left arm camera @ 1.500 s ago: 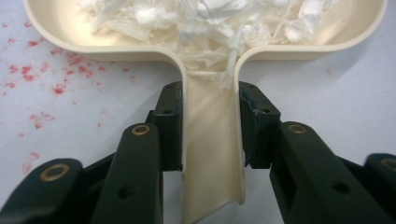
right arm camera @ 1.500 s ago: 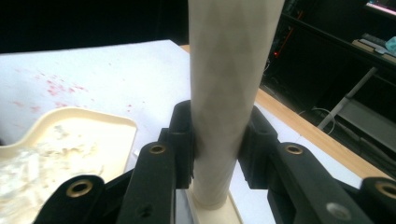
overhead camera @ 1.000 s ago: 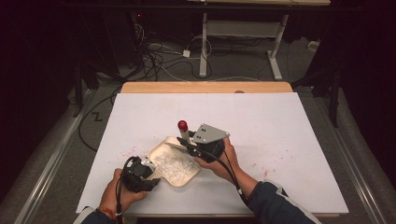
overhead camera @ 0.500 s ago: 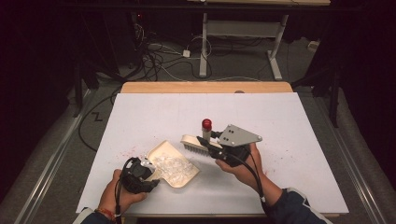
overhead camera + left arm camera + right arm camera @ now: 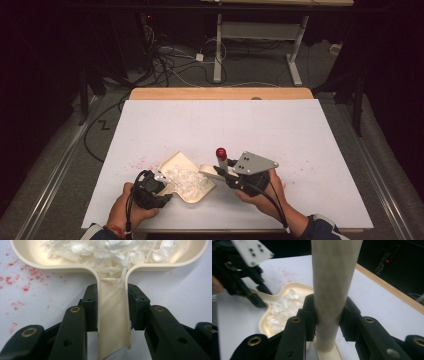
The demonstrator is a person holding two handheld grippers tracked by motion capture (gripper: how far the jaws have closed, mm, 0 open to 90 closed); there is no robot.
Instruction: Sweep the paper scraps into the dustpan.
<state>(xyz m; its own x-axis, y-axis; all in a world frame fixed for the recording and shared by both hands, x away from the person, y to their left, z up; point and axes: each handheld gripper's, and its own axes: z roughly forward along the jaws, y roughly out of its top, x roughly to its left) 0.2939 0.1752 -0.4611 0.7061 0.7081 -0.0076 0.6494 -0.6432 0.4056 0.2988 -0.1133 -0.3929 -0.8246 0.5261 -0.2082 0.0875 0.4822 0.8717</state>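
Note:
A cream dustpan [image 5: 175, 158] lies near the table's front edge, with white shredded scraps [image 5: 187, 180] piled in it. My left gripper [image 5: 162, 182] is shut on its handle. In the left gripper view the pads of the left gripper [image 5: 112, 307] press both sides of that handle [image 5: 112, 322], and the scraps [image 5: 105, 250] fill the pan beyond. My right gripper [image 5: 227, 176] is shut on a cream brush [image 5: 210, 170] with a red-capped handle [image 5: 220, 152], just right of the pan. In the right gripper view the handle [image 5: 332, 285] stands upright between the jaws of the right gripper [image 5: 328, 312].
Red specks [image 5: 145, 162] dot the white table cover [image 5: 300, 135] left of the pan. A wooden table edge [image 5: 220, 93] runs along the back. Cables and a desk frame [image 5: 220, 45] lie on the dark floor beyond.
My right gripper has carried the brush from over the pan to the right, then back toward the front edge. The left gripper and the pan have stayed put.

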